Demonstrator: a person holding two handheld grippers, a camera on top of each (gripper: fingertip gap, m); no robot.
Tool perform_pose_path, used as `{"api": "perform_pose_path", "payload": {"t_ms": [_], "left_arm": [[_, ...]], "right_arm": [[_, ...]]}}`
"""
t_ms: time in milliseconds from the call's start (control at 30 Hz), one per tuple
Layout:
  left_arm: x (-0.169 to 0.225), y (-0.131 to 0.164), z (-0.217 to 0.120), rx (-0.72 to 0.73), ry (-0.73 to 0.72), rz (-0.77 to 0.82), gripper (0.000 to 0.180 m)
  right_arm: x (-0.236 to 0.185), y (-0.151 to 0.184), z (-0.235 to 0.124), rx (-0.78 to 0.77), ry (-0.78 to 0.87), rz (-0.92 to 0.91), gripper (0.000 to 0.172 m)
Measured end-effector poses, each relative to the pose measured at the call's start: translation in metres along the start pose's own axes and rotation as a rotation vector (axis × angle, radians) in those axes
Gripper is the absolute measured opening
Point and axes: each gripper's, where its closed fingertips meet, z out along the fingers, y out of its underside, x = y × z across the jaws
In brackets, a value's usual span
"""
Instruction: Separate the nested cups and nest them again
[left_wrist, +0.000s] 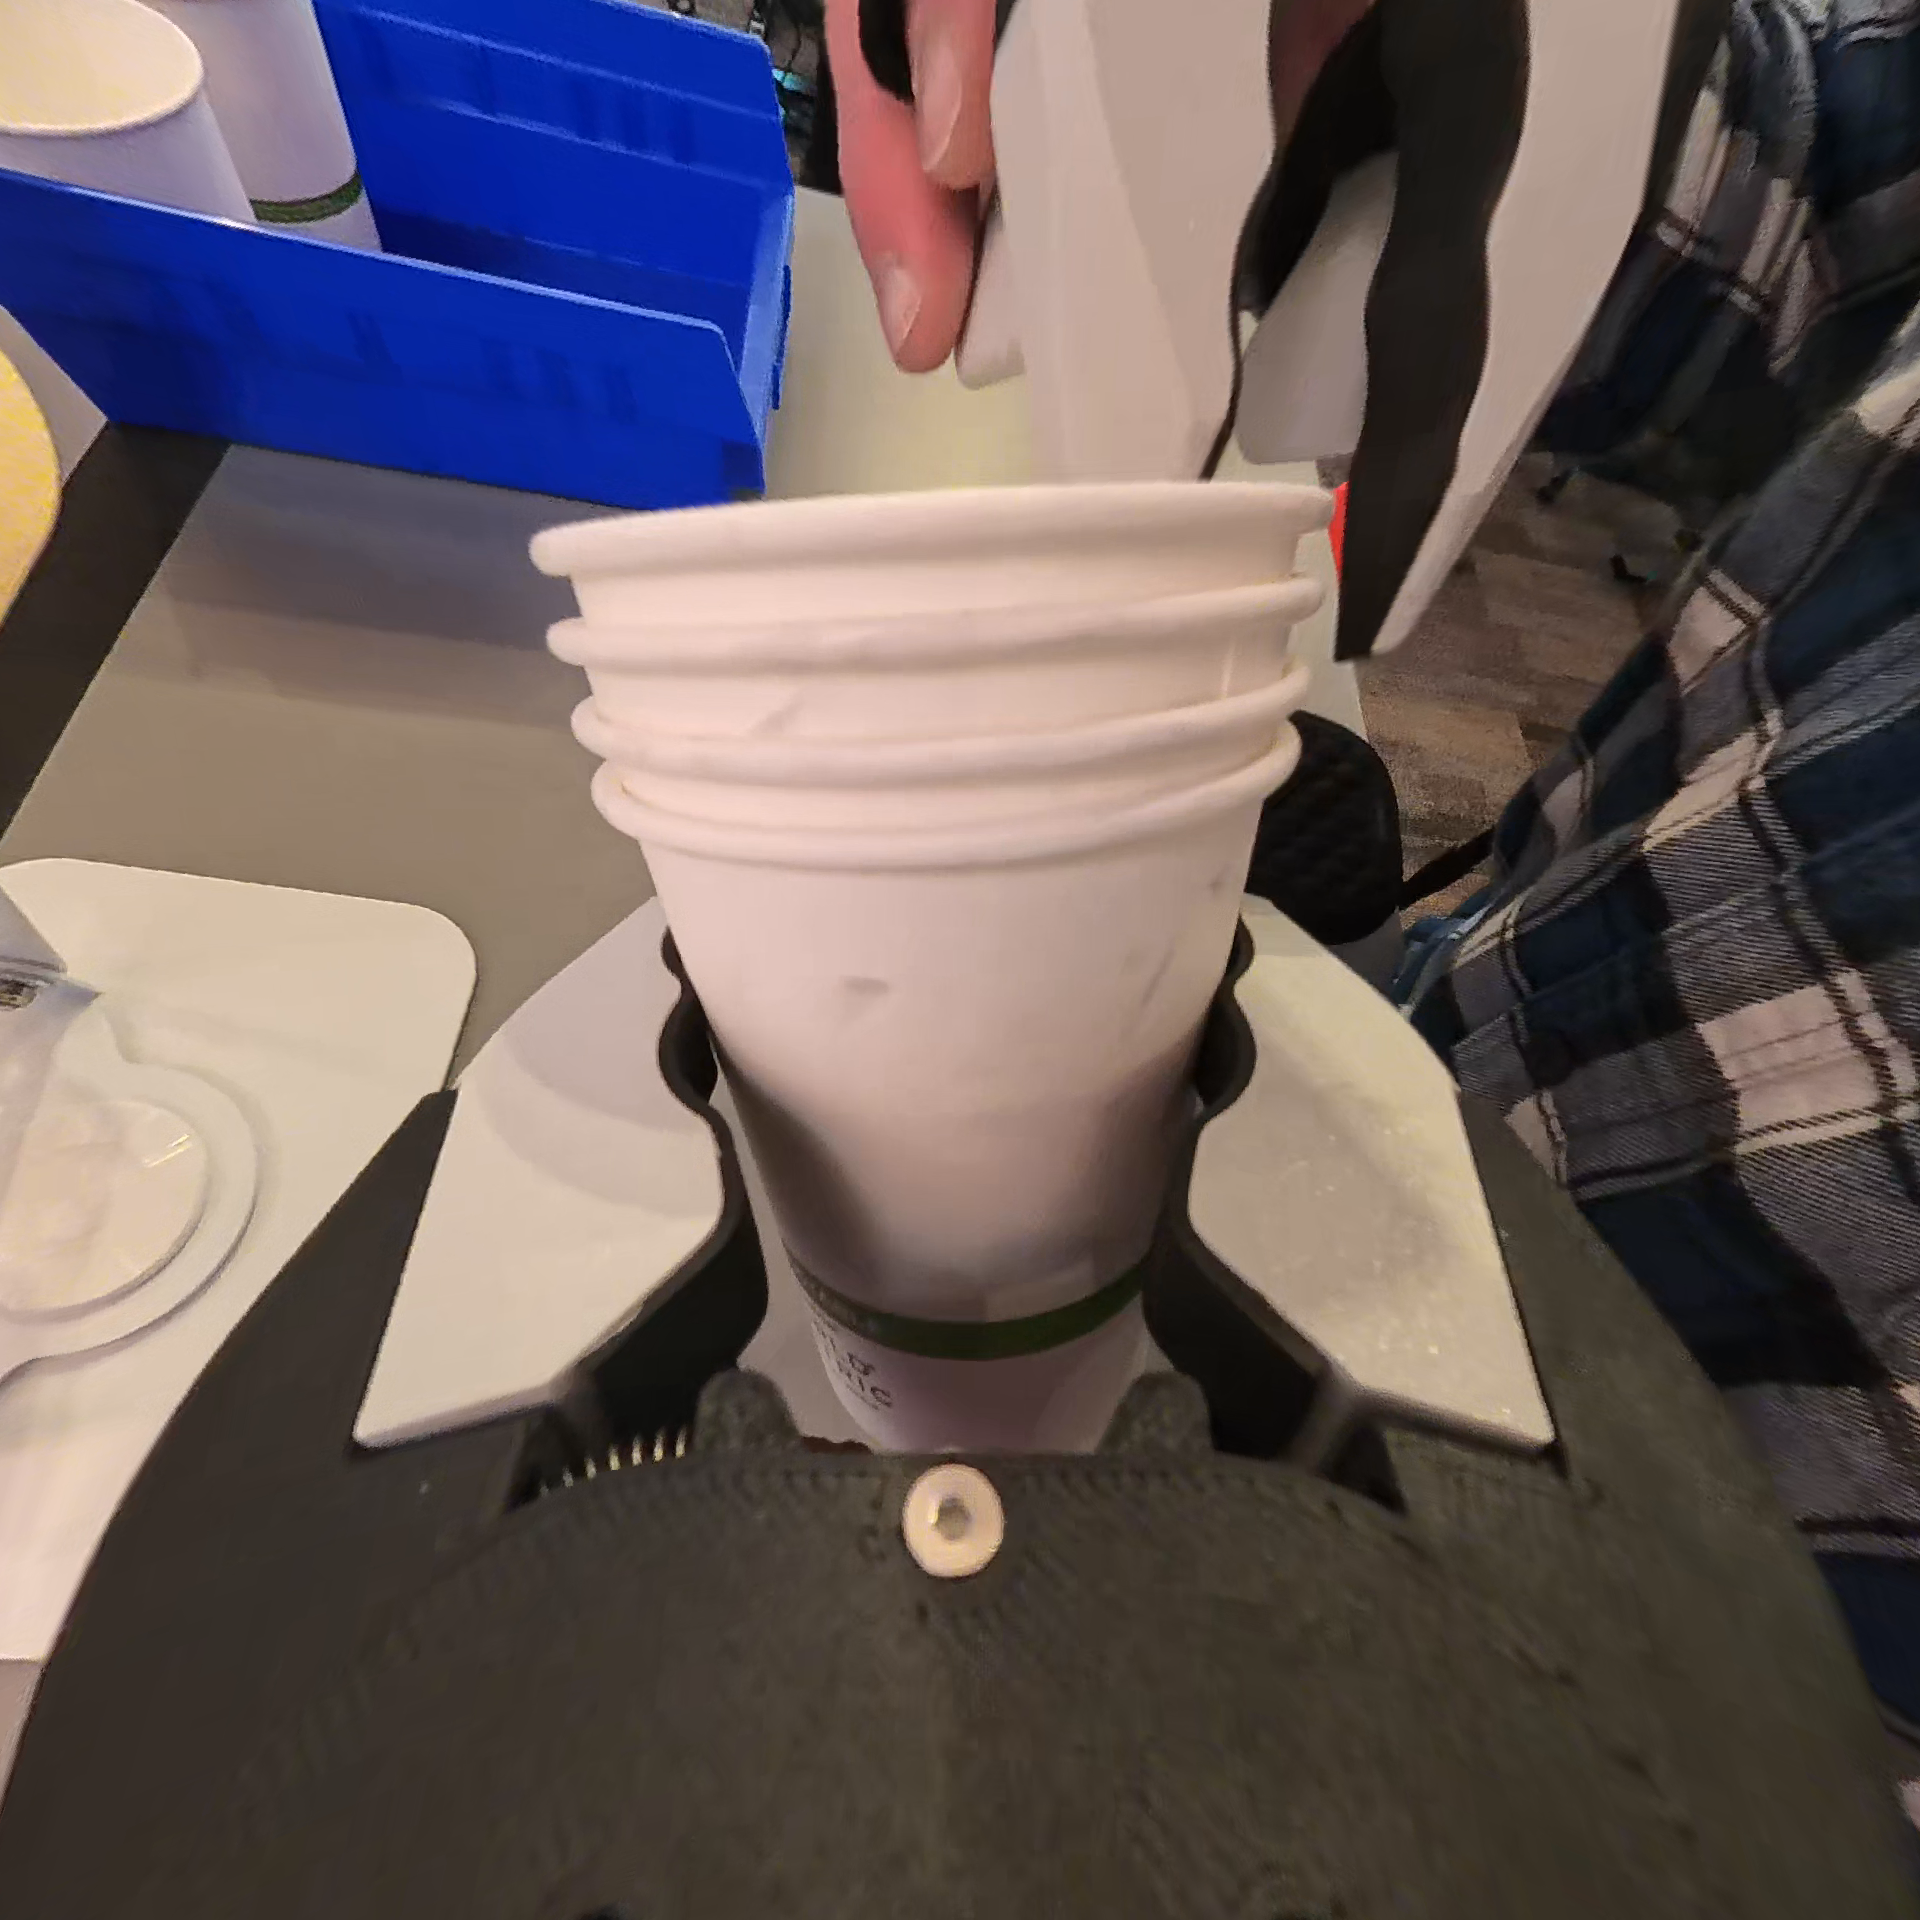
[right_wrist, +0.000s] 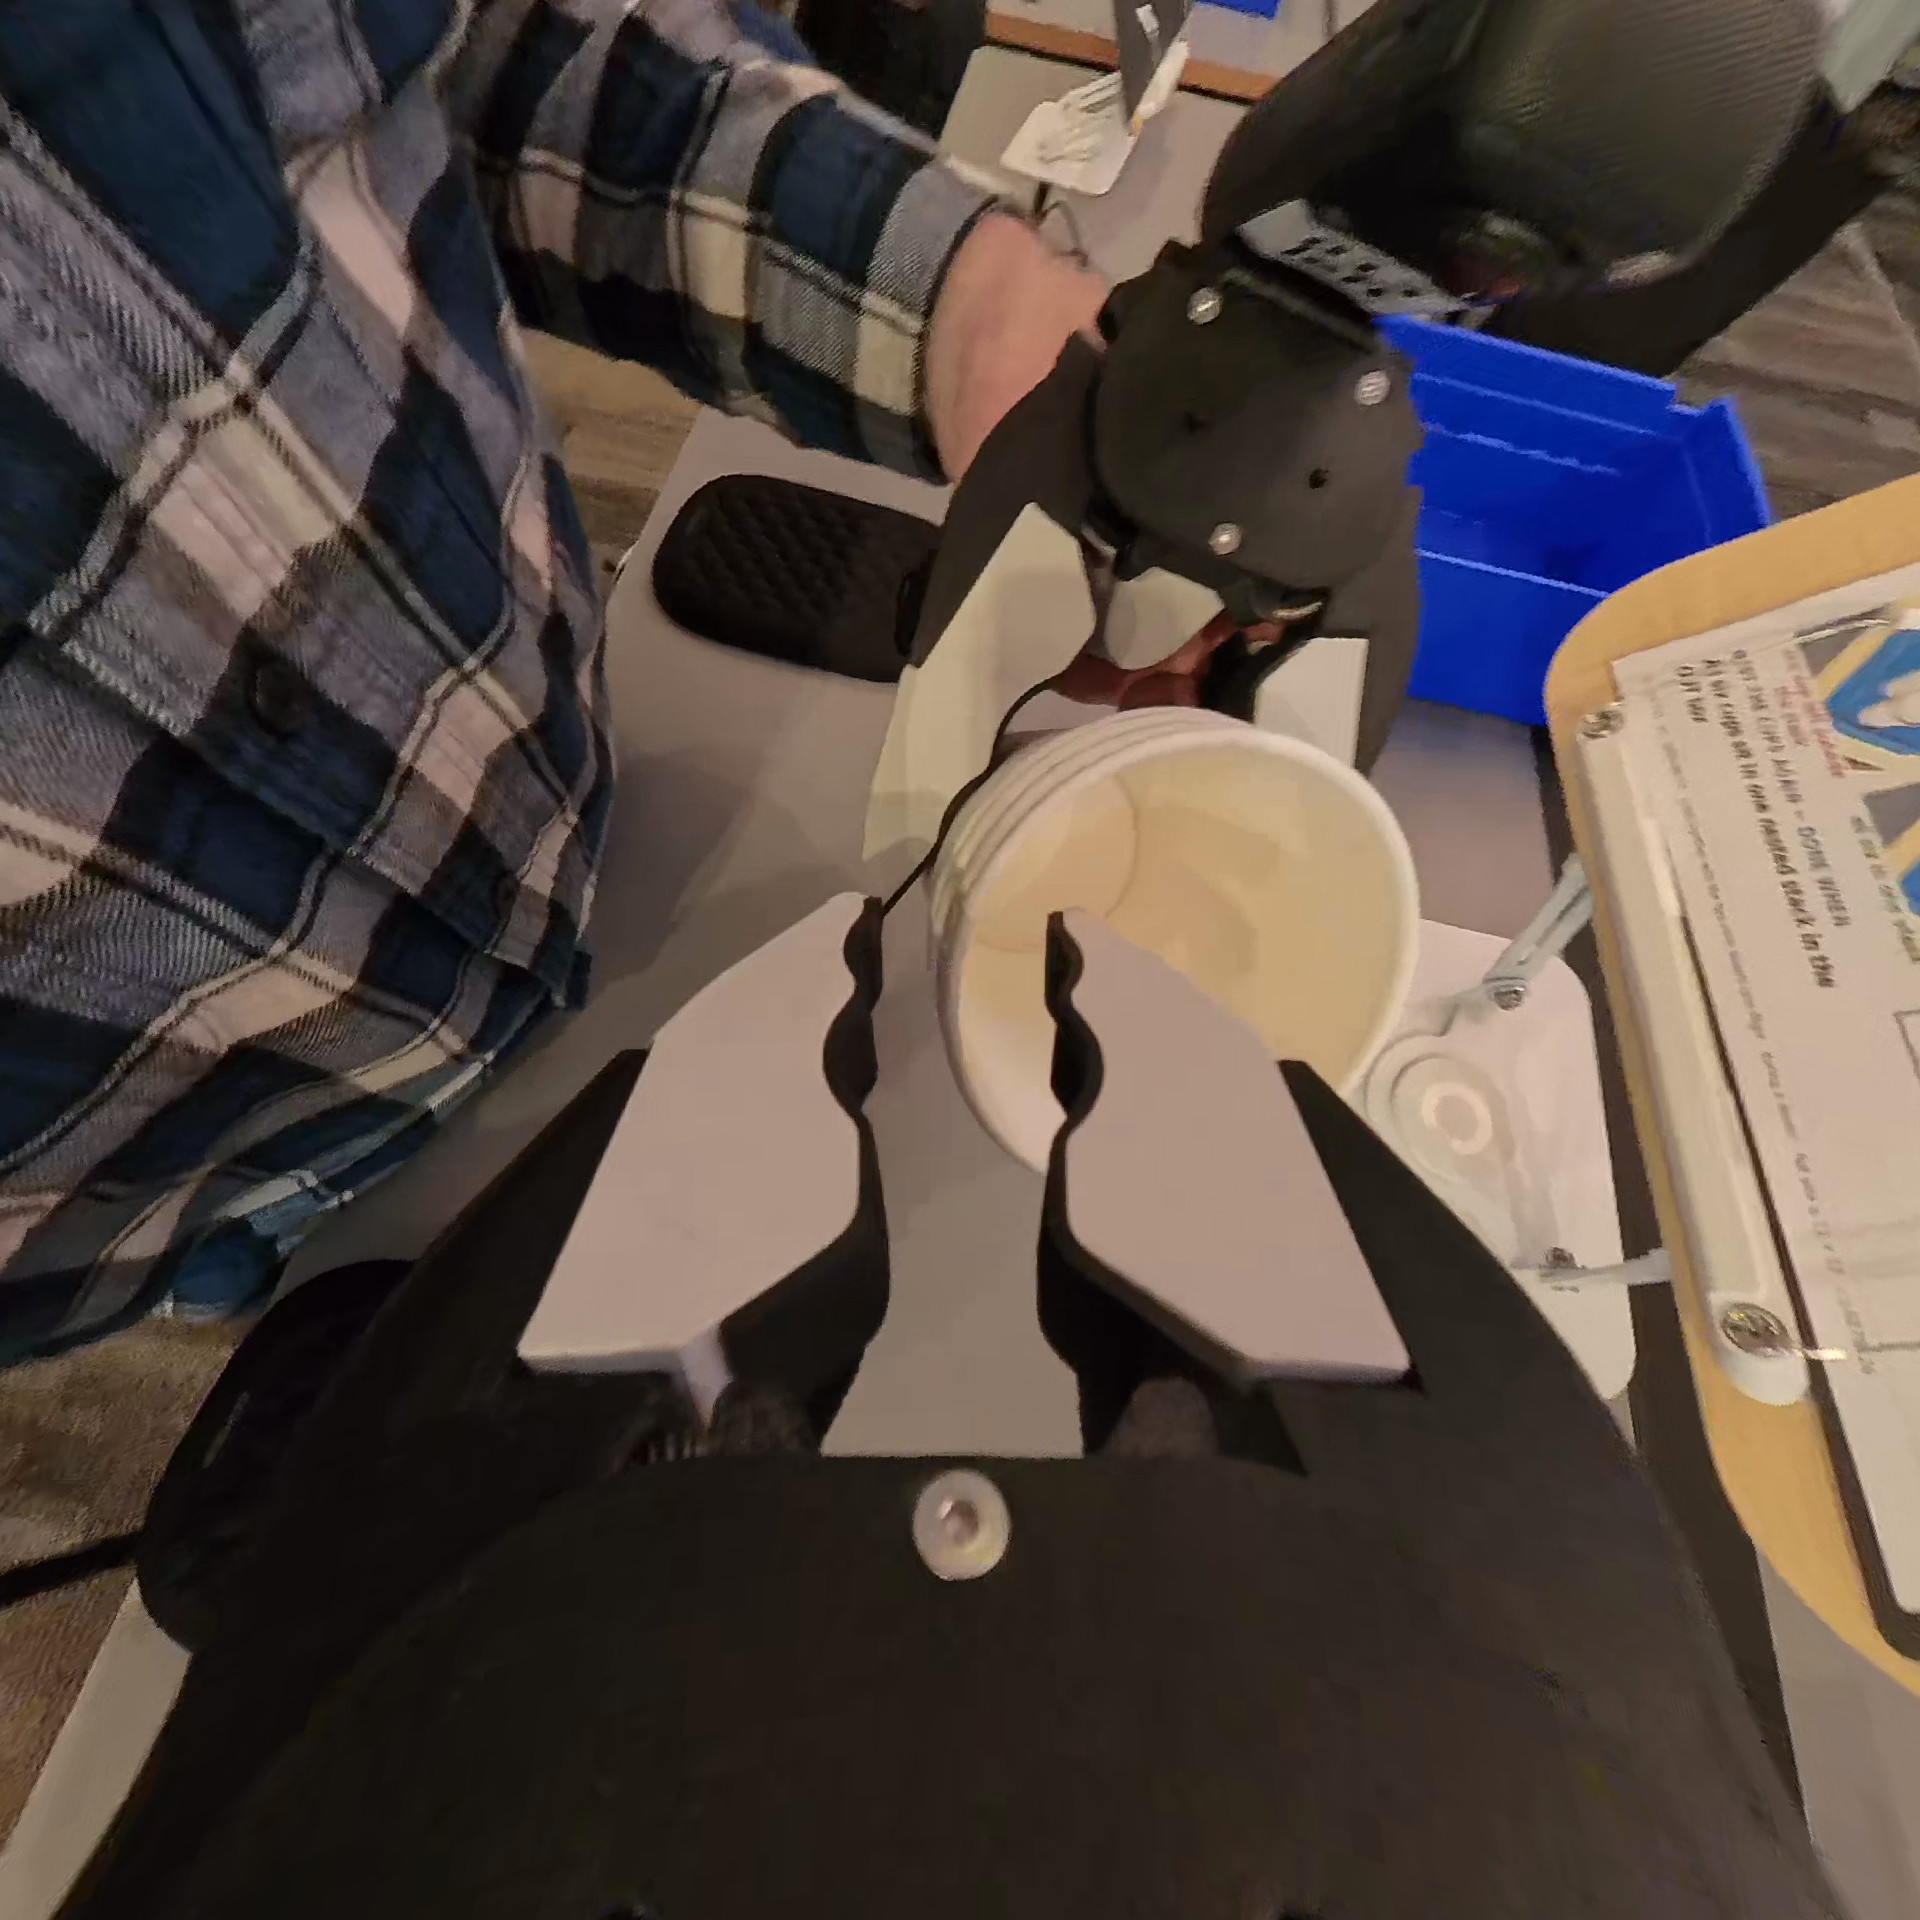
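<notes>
1. Left wrist view: left gripper (left_wrist: 951, 997) clamped on a stack of white paper cups (left_wrist: 935, 935), dark pads pressed on both sides of the bottom cup's wall. Stack up off the grey table (left_wrist: 312, 665), several rims piled close together. Right gripper (left_wrist: 1288, 343) just above the top rim, held by a hand (left_wrist: 914, 187). Blue bins (left_wrist: 436, 312) with more cups far behind.

2. Right wrist view: right gripper (right_wrist: 961, 966) open, nothing squeezed. One finger (right_wrist: 1070, 1029) inside the mouth of the top cup (right_wrist: 1195, 914), the other finger outside, the rim wall between them but not pinched yet. Left gripper (right_wrist: 1132, 707) behind the stack, wrapped around it.

3. Could go wrong: pinching more than one rim, since the rims sit so tight, and pulling two cups out together.

4. Could go wrong: squeezing too hard and denting the soft paper wall, making the cups stick.

5. Could go wrong: pulling crooked and yanking the whole stack out of the left grip.
</notes>
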Motion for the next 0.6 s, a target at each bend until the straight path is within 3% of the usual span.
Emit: {"api": "perform_pose_path", "payload": {"t_ms": [200,600], "left_arm": [[-0.012,-0.002,0.000,0.001,-0.087,0.003,0.093],[-0.032,-0.012,-0.006,0.073,-0.218,-0.024,0.093]], "right_arm": [[0.015,-0.011,-0.008,0.071,0.086,0.117,0.005],[0.035,-0.010,-0.013,0.070,0.211,0.210,0.003]]}}
